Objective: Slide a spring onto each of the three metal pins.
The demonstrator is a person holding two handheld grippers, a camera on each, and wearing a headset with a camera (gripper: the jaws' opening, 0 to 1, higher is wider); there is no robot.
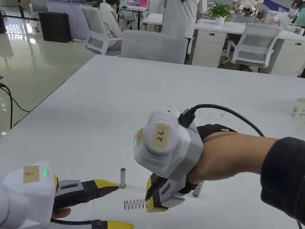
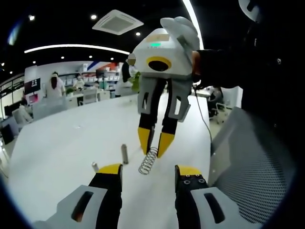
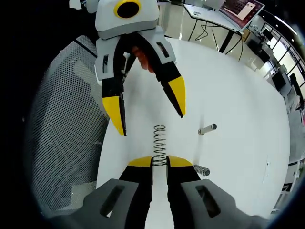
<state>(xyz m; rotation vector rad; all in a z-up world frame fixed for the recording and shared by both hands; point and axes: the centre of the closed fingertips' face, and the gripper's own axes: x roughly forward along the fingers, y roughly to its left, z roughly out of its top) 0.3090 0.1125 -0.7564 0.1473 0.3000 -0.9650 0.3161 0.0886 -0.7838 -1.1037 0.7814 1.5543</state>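
My right gripper [image 1: 156, 202] [image 3: 160, 162] is shut on one end of a steel spring [image 1: 135, 204] [image 3: 159, 140], which lies low over the white table [image 1: 95, 119]. The left gripper [image 1: 119, 206] [image 2: 150, 170] faces it from the left, open, its yellow tips either side of the spring's free end [image 2: 148, 160]. A bare metal pin [image 1: 123, 177] [image 2: 125, 153] [image 3: 208, 129] stands just beyond the spring. A second pin [image 1: 198, 189] [image 3: 201, 170] carries a spring and sits by the right hand. A short pin [image 2: 95, 166] stands near the left jaw.
A white power strip with a black cable [image 1: 209, 110] lies on the table behind the right hand. Office chairs [image 1: 152, 45], desks and people stand beyond the table's far edge. A mesh chair back [image 2: 257, 162] is close at the near side.
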